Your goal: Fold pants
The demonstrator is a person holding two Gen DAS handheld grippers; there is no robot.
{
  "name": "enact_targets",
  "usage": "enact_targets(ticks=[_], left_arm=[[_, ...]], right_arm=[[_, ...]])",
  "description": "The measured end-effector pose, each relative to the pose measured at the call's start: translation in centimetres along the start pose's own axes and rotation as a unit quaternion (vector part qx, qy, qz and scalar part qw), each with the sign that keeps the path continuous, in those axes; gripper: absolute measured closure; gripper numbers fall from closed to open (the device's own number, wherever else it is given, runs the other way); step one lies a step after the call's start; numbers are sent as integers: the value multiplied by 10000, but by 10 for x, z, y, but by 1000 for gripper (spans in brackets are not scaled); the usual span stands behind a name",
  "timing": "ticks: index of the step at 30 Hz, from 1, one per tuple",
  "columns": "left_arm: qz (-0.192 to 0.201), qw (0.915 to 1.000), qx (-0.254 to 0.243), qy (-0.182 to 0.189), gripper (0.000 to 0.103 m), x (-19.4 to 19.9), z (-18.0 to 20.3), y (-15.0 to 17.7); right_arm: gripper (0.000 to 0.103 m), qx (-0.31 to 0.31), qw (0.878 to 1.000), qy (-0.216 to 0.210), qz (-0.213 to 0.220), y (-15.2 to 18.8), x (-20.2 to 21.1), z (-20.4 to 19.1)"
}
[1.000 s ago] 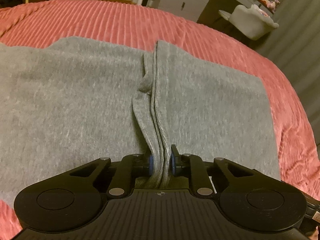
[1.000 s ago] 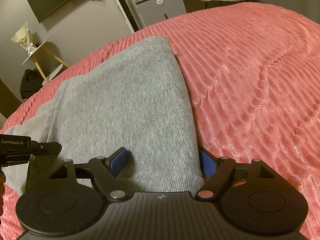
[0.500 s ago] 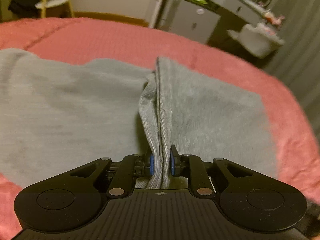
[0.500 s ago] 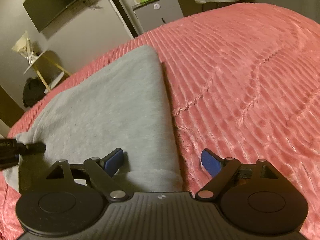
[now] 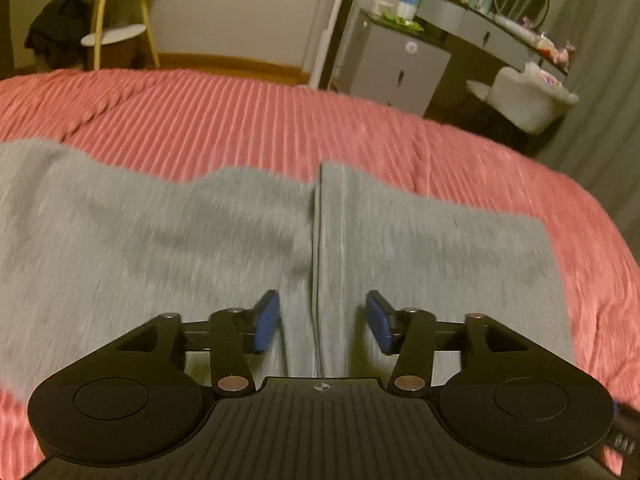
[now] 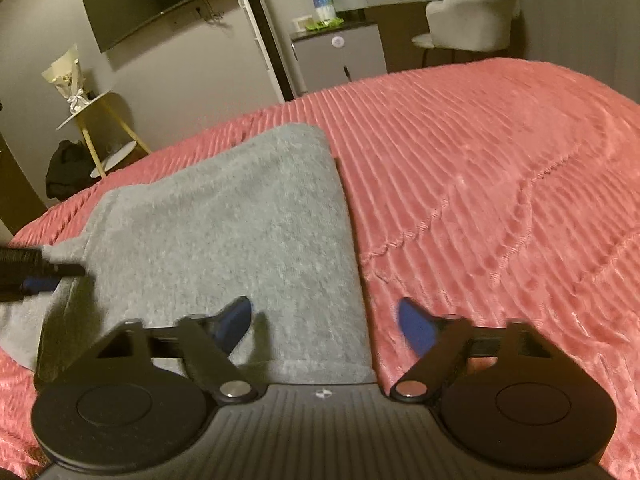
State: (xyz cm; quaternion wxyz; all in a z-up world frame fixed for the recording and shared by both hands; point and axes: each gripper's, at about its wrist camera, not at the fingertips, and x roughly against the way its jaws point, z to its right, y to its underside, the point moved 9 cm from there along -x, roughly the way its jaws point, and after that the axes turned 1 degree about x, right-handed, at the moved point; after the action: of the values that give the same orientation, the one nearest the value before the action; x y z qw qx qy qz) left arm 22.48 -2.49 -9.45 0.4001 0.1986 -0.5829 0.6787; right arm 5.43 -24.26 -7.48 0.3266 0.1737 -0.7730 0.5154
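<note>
Grey pants (image 5: pixel 160 248) lie flat on a pink ribbed bedspread (image 5: pixel 248 120), a folded edge running down their middle. My left gripper (image 5: pixel 323 322) hovers over that edge with its jaws opening; the blue pads (image 5: pixel 267 322) stand clear of the cloth, which lies below them. In the right wrist view the folded pants (image 6: pixel 240 232) end in a straight right-hand edge. My right gripper (image 6: pixel 326 326) straddles that near corner, jaws closing but wide apart, pads not pressing the fabric. The left gripper's tip (image 6: pixel 36 270) shows at the left edge of that view.
The bedspread (image 6: pixel 500 200) stretches bare to the right of the pants. Beyond the bed stand a grey cabinet (image 5: pixel 400 68), a light chair (image 6: pixel 468 24), a yellow-legged side table (image 5: pixel 116 36) and a wall-mounted screen (image 6: pixel 156 0).
My left gripper has let go of the pinched fold, which has dropped flat, and has lifted back. My right gripper pulled back and up a little, its jaws narrowing slightly.
</note>
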Motion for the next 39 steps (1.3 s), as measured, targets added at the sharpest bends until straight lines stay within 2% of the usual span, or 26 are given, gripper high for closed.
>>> enact_targets(ticks=[1, 4, 7, 9, 10, 11, 14, 15, 16, 17, 18, 19, 20, 22, 23, 25, 29, 33, 36, 39], left_arm=[[-79, 10000, 47, 16, 48, -9, -1, -5], [-326, 9988, 367, -52, 46, -34, -10, -15], [-587, 9945, 770, 393, 48, -52, -7, -21], [-645, 9904, 1001, 700, 69, -60, -4, -26], [-545, 9894, 1087, 794, 82, -59, -3, -29], [-341, 9892, 1119, 888, 85, -54, -2, -33], [395, 9897, 896, 1046, 85, -25, 2, -39], [537, 9905, 759, 1015, 84, -18, 3, -39], [630, 9932, 554, 803, 73, -13, 3, -37], [666, 9965, 332, 379, 64, -12, -2, -33], [670, 9976, 131, -142, 43, -13, -10, -30], [697, 9949, -63, -733, 36, -11, -21, -26], [701, 9924, -197, -991, 36, -9, -29, -22], [593, 9933, -196, -970, 27, 0, -44, -10], [550, 9939, -59, -954, 20, 7, -54, -3], [605, 9921, 298, -1055, 14, 25, -78, 11], [666, 9818, 1253, -1261, 14, 53, -142, 34], [701, 9639, 2158, -1392, 14, 71, -204, 47], [809, 9549, 2403, -1548, 14, 84, -240, 49], [816, 9492, 2729, -1336, 14, 79, -265, 46]], right_arm=[[48, 0, 10000, -5, 7, 0, 0, -2], [50, -3, 9999, -3, 154, -2, 3, -6], [50, 76, 9991, -179, 385, -6, 8, -10], [50, 116, 9992, -224, 303, -4, 2, -13], [50, 116, 9995, -196, 240, -3, -2, -13], [50, 113, 9996, -179, 199, -3, -5, -13], [49, 134, 9993, -225, 249, -4, -4, -14], [49, 125, 9992, -252, 280, -5, -3, -14], [48, 104, 9991, -278, 313, -6, -1, -14], [48, 88, 9990, -291, 319, -5, -1, -12], [46, 88, 9991, -285, 299, -5, -2, -12], [43, 129, 9994, -220, 244, -5, -4, -12], [42, 195, 9996, -110, 200, -4, -5, -15], [41, 336, 9993, 17, 184, -4, -7, -20], [41, 387, 9990, 10, 203, -4, -5, -22], [41, 471, 9985, -26, 263, -5, -1, -28], [41, 899, 9945, -151, 509, -7, 3, -52], [42, 1673, 9845, -232, 469, 3, -9, -86], [41, 1918, 9813, -176, 48, 18, -31, -97], [37, 2392, 9706, -17, 268, 26, -36, -105]])
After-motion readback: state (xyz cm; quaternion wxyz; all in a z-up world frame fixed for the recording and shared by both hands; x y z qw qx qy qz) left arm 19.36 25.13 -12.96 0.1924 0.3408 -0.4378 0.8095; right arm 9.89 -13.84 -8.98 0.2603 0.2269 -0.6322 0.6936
